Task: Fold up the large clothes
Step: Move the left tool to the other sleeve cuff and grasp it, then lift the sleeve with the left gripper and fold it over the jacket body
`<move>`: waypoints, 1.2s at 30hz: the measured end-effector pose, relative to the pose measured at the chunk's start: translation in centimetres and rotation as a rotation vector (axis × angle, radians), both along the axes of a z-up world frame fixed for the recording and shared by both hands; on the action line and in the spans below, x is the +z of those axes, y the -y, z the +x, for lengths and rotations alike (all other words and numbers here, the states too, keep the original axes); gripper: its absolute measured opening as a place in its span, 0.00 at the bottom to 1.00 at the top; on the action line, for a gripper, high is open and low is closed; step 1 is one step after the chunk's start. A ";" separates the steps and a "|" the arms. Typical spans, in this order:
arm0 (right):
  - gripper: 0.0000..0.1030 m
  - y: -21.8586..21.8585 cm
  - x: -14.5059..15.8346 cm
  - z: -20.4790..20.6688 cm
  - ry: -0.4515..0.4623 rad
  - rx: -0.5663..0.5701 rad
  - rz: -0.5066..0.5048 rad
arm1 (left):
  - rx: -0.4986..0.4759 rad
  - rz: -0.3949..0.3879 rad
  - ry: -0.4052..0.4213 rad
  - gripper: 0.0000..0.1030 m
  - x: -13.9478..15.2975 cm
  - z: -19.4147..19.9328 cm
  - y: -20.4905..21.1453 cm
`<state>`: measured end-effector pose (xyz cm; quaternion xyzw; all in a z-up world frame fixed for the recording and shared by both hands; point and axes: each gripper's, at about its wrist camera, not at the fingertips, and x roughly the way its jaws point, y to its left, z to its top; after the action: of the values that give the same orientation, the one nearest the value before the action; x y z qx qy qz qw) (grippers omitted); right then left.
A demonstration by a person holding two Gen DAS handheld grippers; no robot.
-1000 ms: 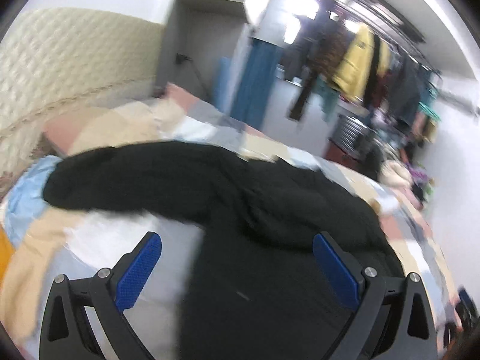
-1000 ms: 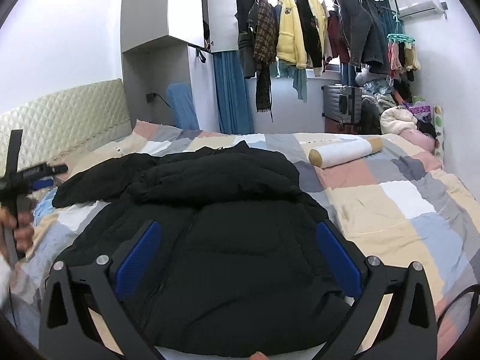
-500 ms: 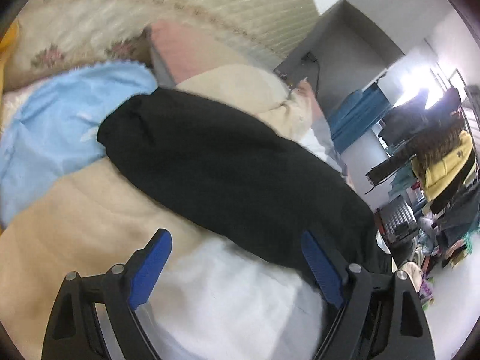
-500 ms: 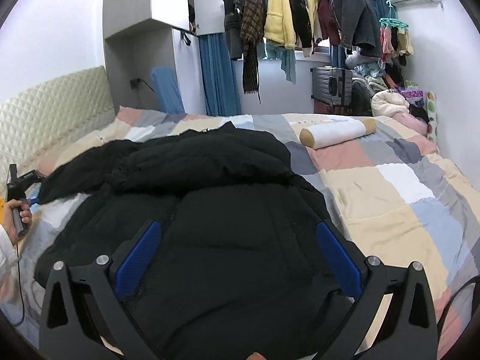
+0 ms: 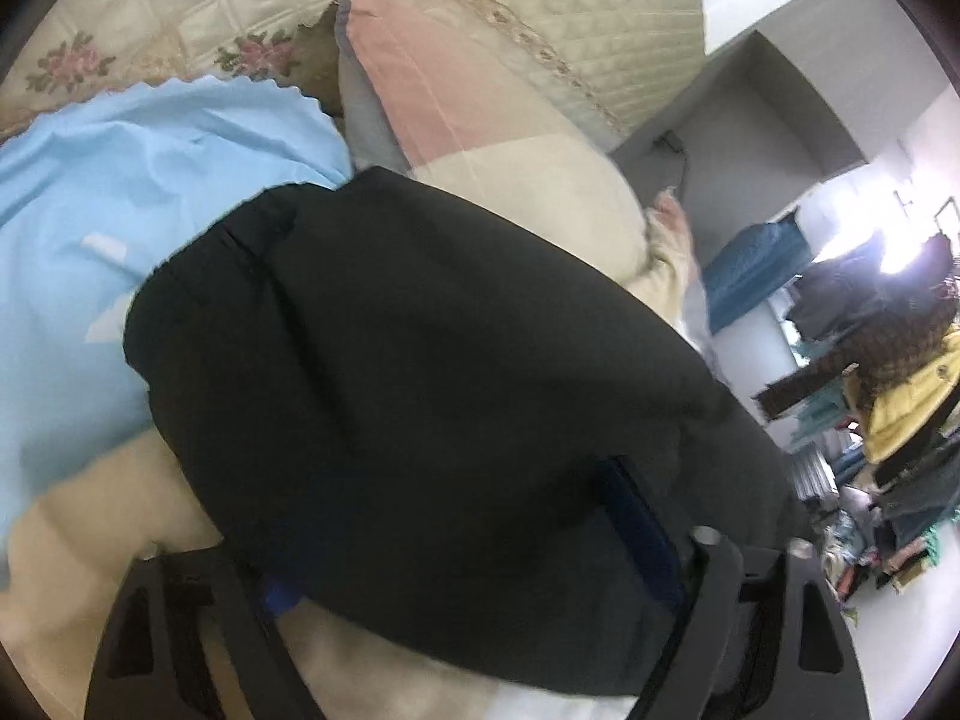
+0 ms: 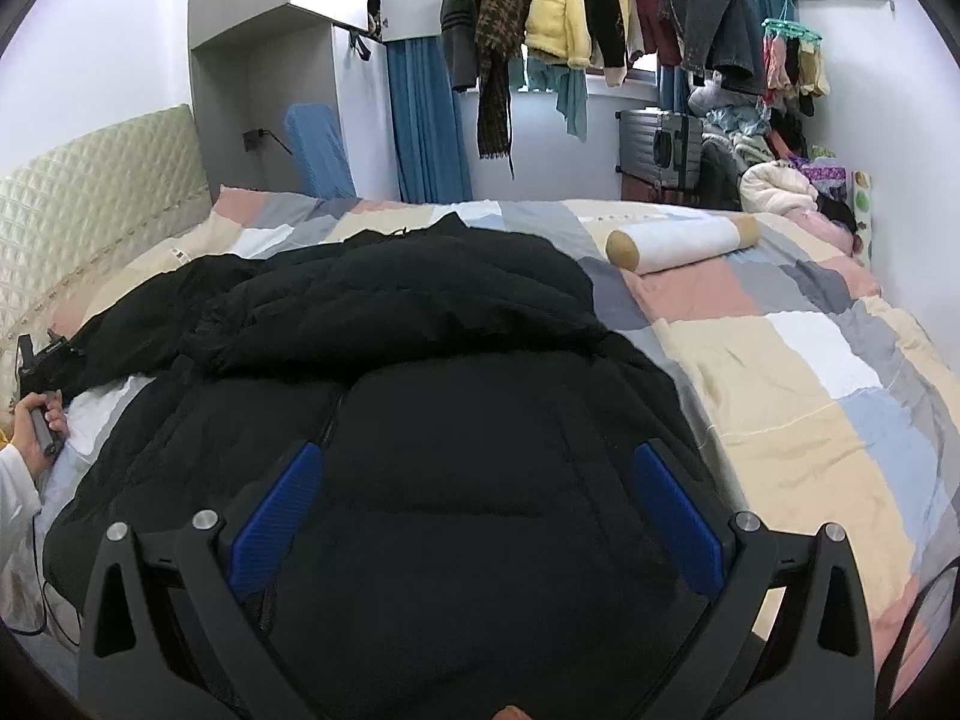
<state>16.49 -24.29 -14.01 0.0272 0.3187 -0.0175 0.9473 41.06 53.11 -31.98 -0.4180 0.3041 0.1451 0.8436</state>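
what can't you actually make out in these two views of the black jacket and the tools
- Left wrist view: the left tool has its near finger covered by the black jacket sleeve, so a closed grip cannot be confirmed.
- Right wrist view: the jacket's near hem is cut off by the bottom edge and the right tool.
- Right wrist view: the left tool is small at the far left edge, its fingertips lost against the sleeve.

1. Right tool [image 6: 474, 516]: black angular frame with triangular cut-outs, silver round screws, and blue ribbed pads [image 6: 273, 522].
2. Left tool [image 5: 474, 546]: matching black frame, blue pads, silver screws.
3. Left hand [image 6: 36, 420]: bare skin, white sleeve, thin black cable.
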 end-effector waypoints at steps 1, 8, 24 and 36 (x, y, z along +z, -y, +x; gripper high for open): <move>1.00 -0.1 -0.1 0.2 -0.006 -0.001 -0.009 | 0.009 0.001 0.000 0.69 0.0 0.2 -0.1; 1.00 -0.4 -0.1 0.4 -0.029 0.004 0.009 | 0.005 0.048 0.009 0.19 2.5 -0.2 0.1; 1.00 0.6 2.7 -2.3 0.071 0.099 0.035 | -0.040 0.417 0.113 0.08 24.3 -3.7 10.0; 1.00 3.8 3.8 -3.5 0.134 0.121 0.036 | -0.172 0.625 0.188 0.09 36.6 -4.6 26.8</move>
<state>12.99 -28.14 -10.20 0.0260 0.2557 0.0474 0.9652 36.46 26.32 4.59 -0.1237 0.1998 0.1204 0.9645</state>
